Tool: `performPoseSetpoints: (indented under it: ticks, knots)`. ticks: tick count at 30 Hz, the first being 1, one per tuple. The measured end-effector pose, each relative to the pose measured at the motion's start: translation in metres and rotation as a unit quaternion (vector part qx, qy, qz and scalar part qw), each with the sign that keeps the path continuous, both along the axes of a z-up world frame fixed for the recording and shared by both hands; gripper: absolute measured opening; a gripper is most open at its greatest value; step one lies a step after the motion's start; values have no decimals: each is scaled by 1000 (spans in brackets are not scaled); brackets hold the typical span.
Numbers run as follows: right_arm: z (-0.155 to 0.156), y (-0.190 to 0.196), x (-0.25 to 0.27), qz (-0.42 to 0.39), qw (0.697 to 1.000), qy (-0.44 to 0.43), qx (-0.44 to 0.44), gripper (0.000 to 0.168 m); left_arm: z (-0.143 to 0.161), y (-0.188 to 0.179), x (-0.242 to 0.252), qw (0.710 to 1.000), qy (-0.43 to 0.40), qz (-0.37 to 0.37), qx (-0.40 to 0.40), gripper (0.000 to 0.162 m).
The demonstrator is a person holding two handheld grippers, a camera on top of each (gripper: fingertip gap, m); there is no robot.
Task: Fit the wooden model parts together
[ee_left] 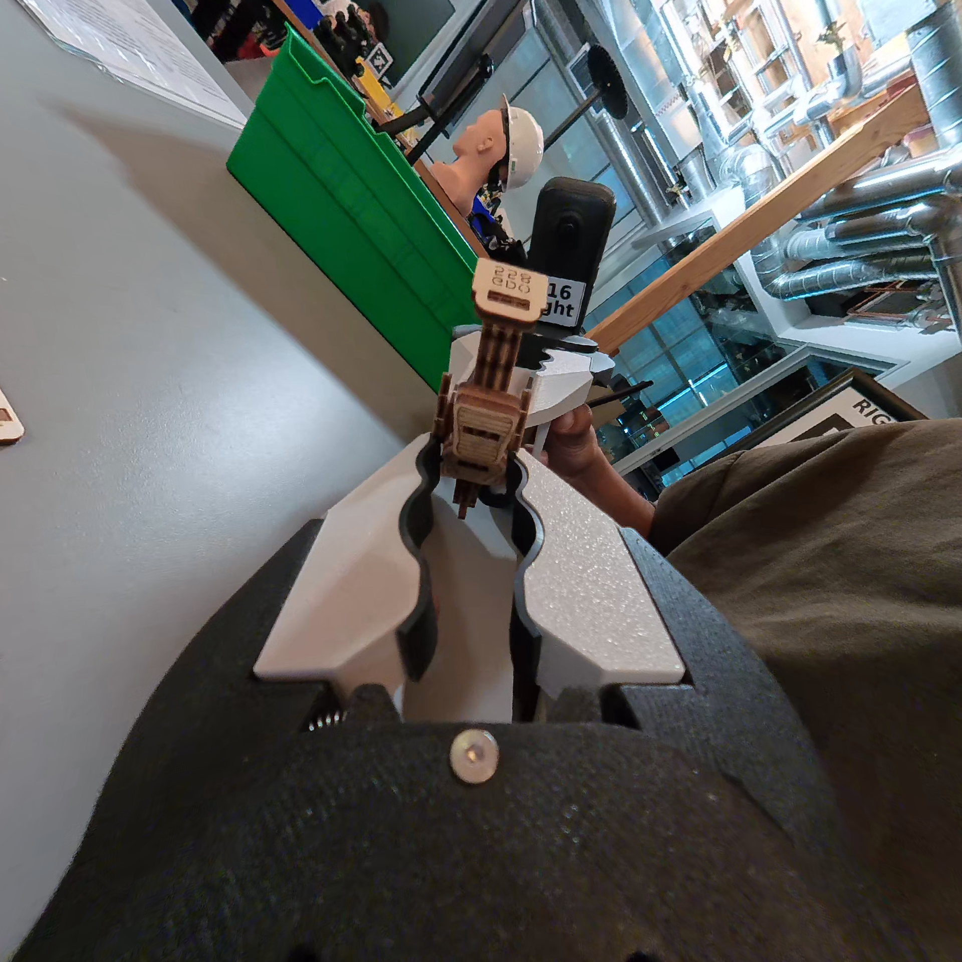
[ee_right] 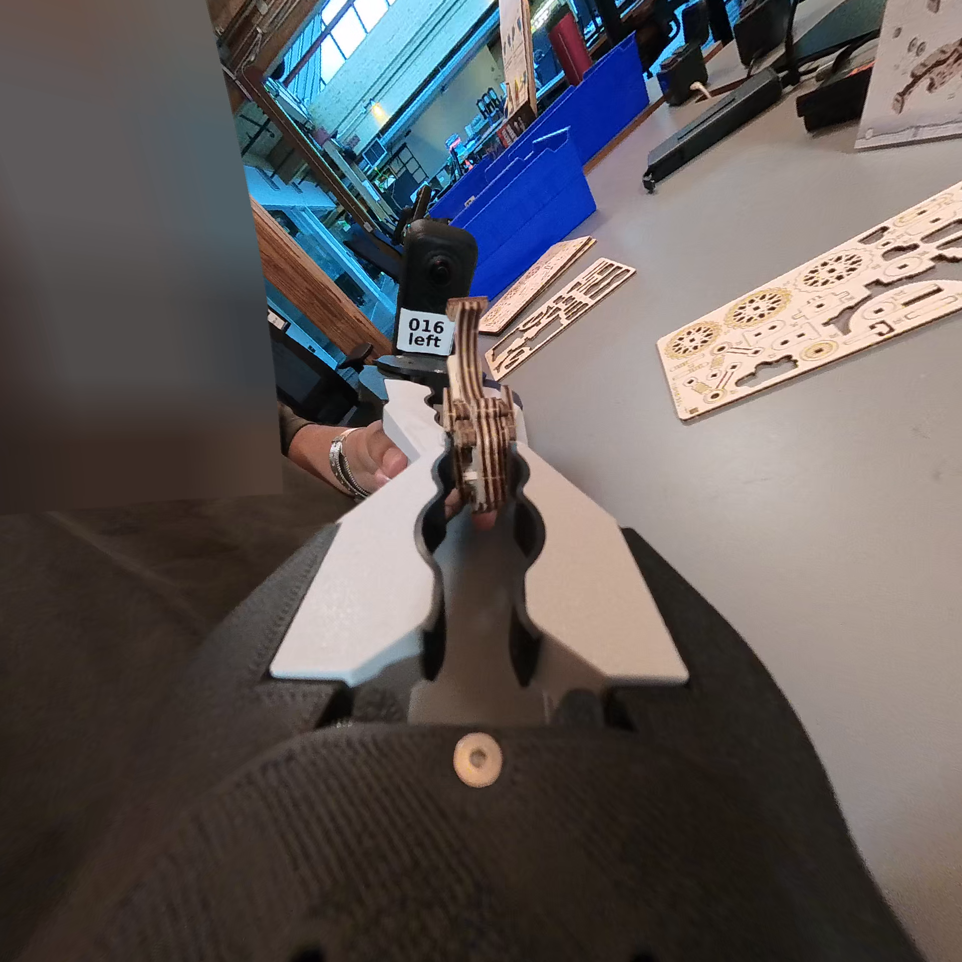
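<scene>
A small layered wooden model assembly [ee_left: 481,437] is held in the air between both grippers, above a grey table [ee_left: 156,364]. My left gripper [ee_left: 476,453] is shut on its lower body. A ribbed neck rises from it to a flat pale tab [ee_left: 507,296]. The right gripper's grey fingers [ee_left: 562,388] show just behind it. In the right wrist view my right gripper [ee_right: 481,458] is shut on the same assembly [ee_right: 479,442], seen edge-on with a curved arm pointing up. The left gripper's fingers [ee_right: 411,416] reach it from the far side.
A green bin [ee_left: 354,208], paper sheets [ee_left: 130,52] and a loose wooden piece [ee_left: 8,421] are on the table. Wooden part sheets [ee_right: 812,317] [ee_right: 562,312], blue bins [ee_right: 526,208] and an instruction sheet [ee_right: 916,73] lie to the right. A hand [ee_right: 375,458] holds the left gripper. My two grippers' fingertips are within a few centimetres of each other.
</scene>
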State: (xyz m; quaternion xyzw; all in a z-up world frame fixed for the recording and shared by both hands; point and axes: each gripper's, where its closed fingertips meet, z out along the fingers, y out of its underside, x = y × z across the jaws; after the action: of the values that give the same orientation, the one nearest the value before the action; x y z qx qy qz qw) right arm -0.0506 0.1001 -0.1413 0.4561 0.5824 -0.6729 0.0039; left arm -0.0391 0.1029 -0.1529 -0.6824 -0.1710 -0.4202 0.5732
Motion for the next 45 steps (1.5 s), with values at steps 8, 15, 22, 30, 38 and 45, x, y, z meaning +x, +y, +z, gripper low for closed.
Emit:
performPoseSetpoints:
  ticks: [8,15,22,30,38,45]
  knots:
    - [-2,0,0,-3,1000,-11,-2,18,-1,0,-1,1000,-5,2,-4,23]
    - [-5,2,-3,-13,1000,-16,-16,19,-4,1,-3,1000,19,11,-12,23]
    - [-4,1,-1,-4,1000,-10,-13,20,-3,1,-1,1000,-4,4,-7,22]
    - [-3,1,0,2,1000,-1,-3,19,-1,0,0,1000,-27,1,-3,22]
    - [-3,0,1,2,1000,-1,17,18,-1,0,0,999,-38,1,-3,23]
    - [-5,0,1,-2,1000,-5,27,19,-2,0,-1,1000,-23,2,-5,23]
